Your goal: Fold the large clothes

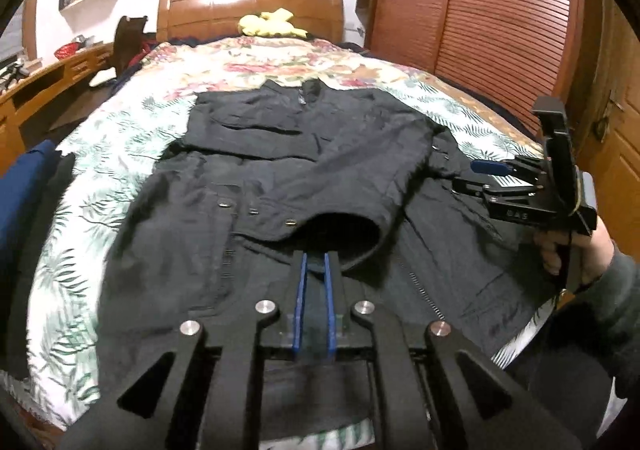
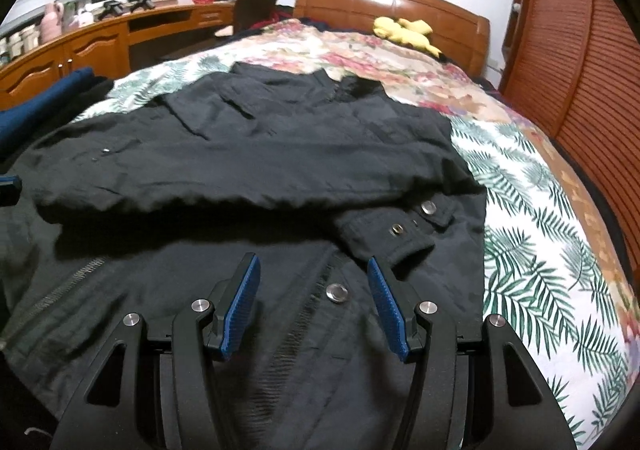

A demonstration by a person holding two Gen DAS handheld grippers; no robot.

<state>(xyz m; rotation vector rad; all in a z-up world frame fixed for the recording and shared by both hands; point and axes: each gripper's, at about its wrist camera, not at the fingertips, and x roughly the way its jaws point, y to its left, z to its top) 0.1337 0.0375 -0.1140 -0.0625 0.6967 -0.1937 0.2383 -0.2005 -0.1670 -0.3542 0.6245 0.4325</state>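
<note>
A large black jacket (image 1: 280,153) lies spread on the bed, collar toward the headboard, with one sleeve folded across its front. My left gripper (image 1: 315,260) is shut on the cuff (image 1: 344,234) of that sleeve, low over the jacket's body. In the right wrist view the jacket (image 2: 260,153) fills the middle, and my right gripper (image 2: 314,270) is open and empty just above its front, near a snap button (image 2: 337,292) and the right cuff (image 2: 400,238). The right gripper also shows in the left wrist view (image 1: 480,173), held at the jacket's right edge.
The bed has a floral and fern-print cover (image 2: 540,234) and a wooden headboard (image 1: 250,7). A yellow plush toy (image 1: 272,23) lies by the headboard. A wooden wardrobe (image 1: 500,9) stands to the right, a wooden desk (image 2: 100,45) to the left. Blue cloth (image 1: 24,177) lies at the bed's left edge.
</note>
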